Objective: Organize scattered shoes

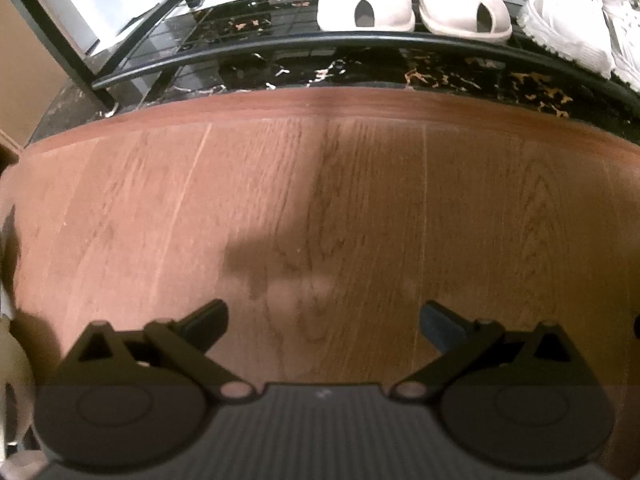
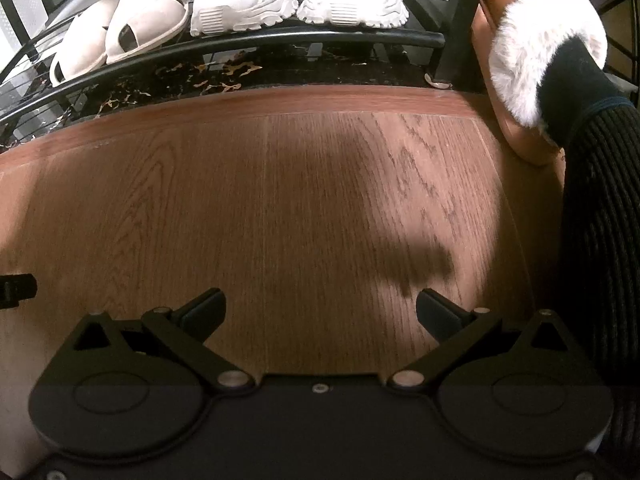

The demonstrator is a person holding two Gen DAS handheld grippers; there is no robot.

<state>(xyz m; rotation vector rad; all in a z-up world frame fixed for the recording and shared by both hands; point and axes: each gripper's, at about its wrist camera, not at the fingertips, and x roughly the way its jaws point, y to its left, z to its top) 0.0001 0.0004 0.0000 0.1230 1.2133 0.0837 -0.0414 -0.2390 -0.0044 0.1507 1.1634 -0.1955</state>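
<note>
- Left wrist view: the left gripper (image 1: 323,316) hangs over a bare wooden floor (image 1: 320,208), angled steeply downward, its jaws spread wide and nothing between them; a blurred shadow lies on the boards just ahead of the fingers.
- Beyond the floor's far edge runs a strip of dark marbled tile (image 1: 480,76), where a black metal shoe rack (image 1: 304,46) stands.
- On the rack's low shelf, a pair of cream open-toe sandals (image 1: 416,8) sits side by side, toes facing the camera, with white sneakers (image 1: 576,24) just beside them at the right edge of the frame.
- The left half of that shelf is bare wire.
- Right wrist view: the right gripper (image 2: 321,314) is likewise released, jaws fully apart above the same wooden floor (image 2: 280,200), holding nothing; its shadow falls on the boards ahead and to the right.
- The shoe rack (image 2: 256,40) crosses the top of the frame, carrying the cream sandals (image 2: 120,28) at left and the pair of white chunky-soled sneakers (image 2: 296,0) next to them, both pairs well clear of the gripper.
- At right, beside the rack's upright post, a person's foot in a black sock wears a white fluffy slipper (image 2: 548,48) with a tan sole, and a dark ribbed trouser leg (image 2: 600,208) comes down the frame's edge.
- A small black part, too cropped to identify, pokes in at the left margin.
</note>
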